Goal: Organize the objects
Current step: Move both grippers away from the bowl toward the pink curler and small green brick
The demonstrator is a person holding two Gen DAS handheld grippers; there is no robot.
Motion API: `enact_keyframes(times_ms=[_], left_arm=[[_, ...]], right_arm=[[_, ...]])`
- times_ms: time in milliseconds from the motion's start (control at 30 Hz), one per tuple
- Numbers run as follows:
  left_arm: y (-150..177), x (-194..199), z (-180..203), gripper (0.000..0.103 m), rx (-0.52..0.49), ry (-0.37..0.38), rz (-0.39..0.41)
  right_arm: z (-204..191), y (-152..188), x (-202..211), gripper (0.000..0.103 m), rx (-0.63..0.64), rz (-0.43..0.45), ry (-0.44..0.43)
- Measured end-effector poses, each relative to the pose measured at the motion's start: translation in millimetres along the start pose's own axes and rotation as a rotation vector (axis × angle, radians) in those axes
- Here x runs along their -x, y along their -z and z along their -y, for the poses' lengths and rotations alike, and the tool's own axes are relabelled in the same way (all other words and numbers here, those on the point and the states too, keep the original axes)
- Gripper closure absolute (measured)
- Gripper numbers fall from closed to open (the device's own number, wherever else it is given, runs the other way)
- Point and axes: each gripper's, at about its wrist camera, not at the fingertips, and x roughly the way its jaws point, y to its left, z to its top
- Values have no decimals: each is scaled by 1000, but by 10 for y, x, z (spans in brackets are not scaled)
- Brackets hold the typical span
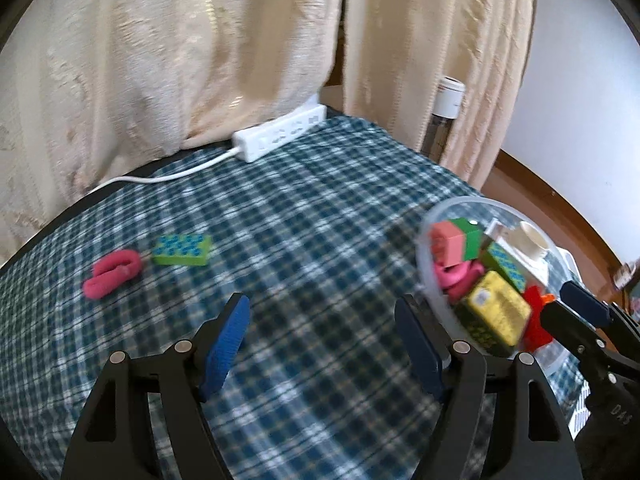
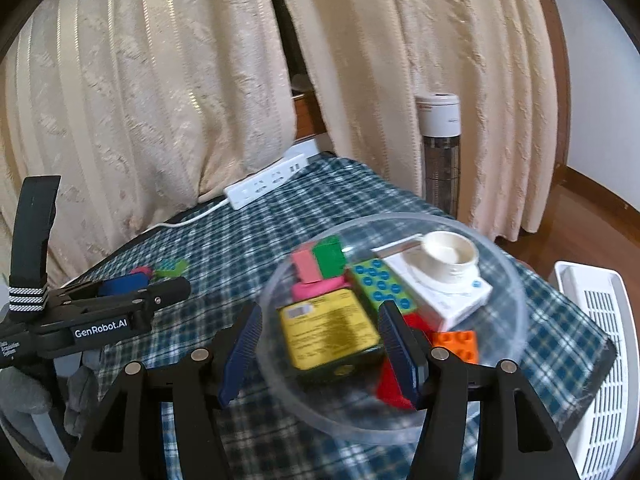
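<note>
Risk lay mostly at the clear bowl (image 2: 516,292), already heaped with blocks, a yellow box (image 2: 328,330) and a white carton; another piece dropped in carelessly could have slid off the pile or nudged the light bowl. Two things remained outside it, well to its left: a pink hair tie (image 1: 114,274) touching a green studded block (image 1: 182,250). The left gripper (image 1: 320,340) hung open and empty beside the bowl; the right gripper (image 2: 318,354) stood spread, empty, at the bowl's near rim. Under the bowl lay a checked cloth (image 1: 320,200), beyond it a white power strip (image 1: 280,132) and cream curtains (image 1: 180,40).
</note>
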Motion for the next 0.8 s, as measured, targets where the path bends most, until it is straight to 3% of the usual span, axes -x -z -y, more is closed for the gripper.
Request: enact_keyframes(times_ms=[167,267,800], left_arm=[[28,47,-331,27,30,-45,6],[52,58,-539,27,46,-74,6],[90,-108,-1723,27,143,-228,-8]], right_arm=[[-192,-24,-50,38,26,-12,-22],[-290,-32,-81,32,36,-16,-36],[-780,-10,-352,32,115,-89,-86]])
